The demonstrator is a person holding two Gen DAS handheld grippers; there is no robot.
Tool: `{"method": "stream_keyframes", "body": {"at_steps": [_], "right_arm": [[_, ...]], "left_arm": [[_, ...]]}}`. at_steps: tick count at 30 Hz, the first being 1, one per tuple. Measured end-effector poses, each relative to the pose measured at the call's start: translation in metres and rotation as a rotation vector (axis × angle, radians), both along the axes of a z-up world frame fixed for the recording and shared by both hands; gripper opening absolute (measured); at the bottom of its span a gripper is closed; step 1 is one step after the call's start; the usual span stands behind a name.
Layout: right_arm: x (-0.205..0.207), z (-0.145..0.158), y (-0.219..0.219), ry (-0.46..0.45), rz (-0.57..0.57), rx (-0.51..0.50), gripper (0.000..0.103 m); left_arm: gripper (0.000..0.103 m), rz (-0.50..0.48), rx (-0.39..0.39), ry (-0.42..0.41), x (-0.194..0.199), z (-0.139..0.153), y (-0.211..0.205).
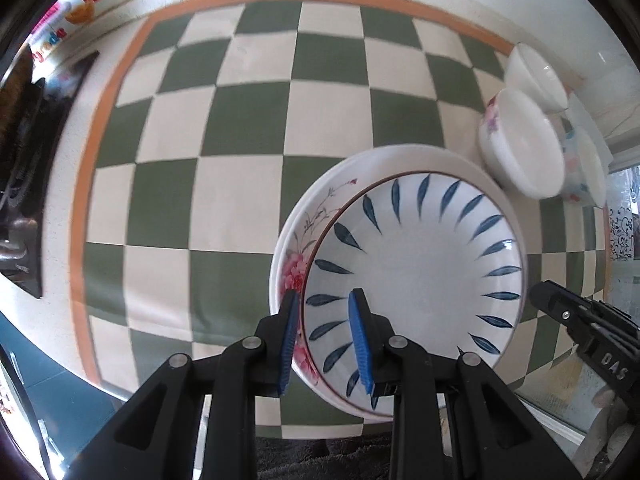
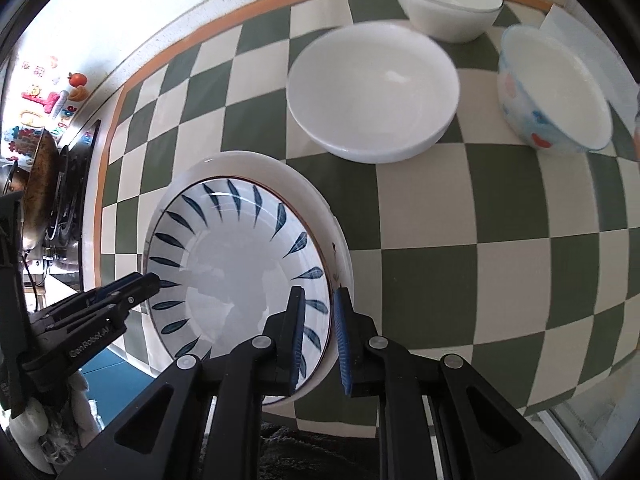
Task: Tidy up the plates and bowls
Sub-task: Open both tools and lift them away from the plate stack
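Observation:
A blue-leaf plate [image 1: 416, 268] lies stacked in a white floral plate [image 1: 308, 232] on the checkered cloth. My left gripper [image 1: 324, 312] straddles the left rims of both plates, its jaws closed on them. My right gripper [image 2: 320, 308] is shut on the stack's right rims; the leaf plate [image 2: 236, 256] and the white plate's rim [image 2: 256, 164] show there. Each gripper shows in the other's view: the right one [image 1: 538, 294], the left one [image 2: 150, 280]. A white bowl [image 2: 372, 88], a second white bowl [image 2: 448, 0] and a patterned bowl [image 2: 556, 88] stand behind.
The green-and-cream checkered cloth [image 1: 248, 120] with an orange border covers the table. A stove with a pan [image 2: 40, 184] stands at the left. Fridge magnets [image 2: 52, 96] show at the far left. The table's front edge lies just below the plates.

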State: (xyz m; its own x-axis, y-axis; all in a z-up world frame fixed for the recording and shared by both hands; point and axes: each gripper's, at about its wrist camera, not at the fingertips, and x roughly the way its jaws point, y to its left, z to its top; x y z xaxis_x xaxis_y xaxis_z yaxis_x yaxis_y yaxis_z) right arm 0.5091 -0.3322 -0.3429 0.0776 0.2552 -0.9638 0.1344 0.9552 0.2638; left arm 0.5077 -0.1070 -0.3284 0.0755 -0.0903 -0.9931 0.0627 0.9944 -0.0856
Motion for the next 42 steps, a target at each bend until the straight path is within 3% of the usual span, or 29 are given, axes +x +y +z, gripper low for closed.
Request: {"method": "stream_keyframes", "body": {"at_steps": [2, 4, 5, 6, 7, 9, 22, 29, 36, 39, 42], "right_arm": [[-0.006, 0.008, 0.005, -0.015, 0.016, -0.023, 0.020], [-0.014, 0.018, 0.010, -0.037, 0.025, -0.038, 0.032], [-0.018, 0.022, 0.012, -0.049, 0.027, -0.048, 0.049], [-0.022, 0.027, 0.014, -0.063, 0.028, -0.064, 0.067], [-0.027, 0.032, 0.016, -0.076, 0.031, -0.078, 0.073], [-0.036, 0.043, 0.021, -0.098, 0.032, -0.105, 0.079], [-0.102, 0.139, 0.030, -0.289, -0.053, -0.148, 0.092], [-0.139, 0.176, 0.041, -0.334, -0.073, -0.125, 0.094], [-0.152, 0.182, 0.017, -0.369, -0.150, 0.003, 0.094], [-0.142, 0.175, -0.012, -0.365, -0.189, -0.010, 0.094], [-0.121, 0.159, -0.044, -0.346, -0.220, -0.012, 0.094]], "left_arm": [[0.025, -0.011, 0.006, -0.034, -0.010, 0.012, -0.001], [0.035, -0.035, 0.014, -0.069, -0.017, 0.028, -0.001], [0.038, -0.044, 0.014, -0.088, -0.021, 0.034, -0.001], [0.049, -0.055, 0.023, -0.111, -0.026, 0.041, -0.002], [0.072, -0.063, 0.022, -0.126, -0.028, 0.048, -0.002], [0.093, -0.070, 0.011, -0.156, -0.035, 0.061, -0.001], [0.097, -0.047, -0.034, -0.326, -0.080, 0.144, 0.031], [0.097, -0.078, -0.056, -0.366, -0.107, 0.162, 0.036], [0.097, -0.108, -0.089, -0.407, -0.104, 0.163, 0.014], [0.097, -0.100, -0.099, -0.415, -0.085, 0.157, -0.004], [0.097, -0.093, -0.119, -0.367, -0.056, 0.142, -0.025]]}}
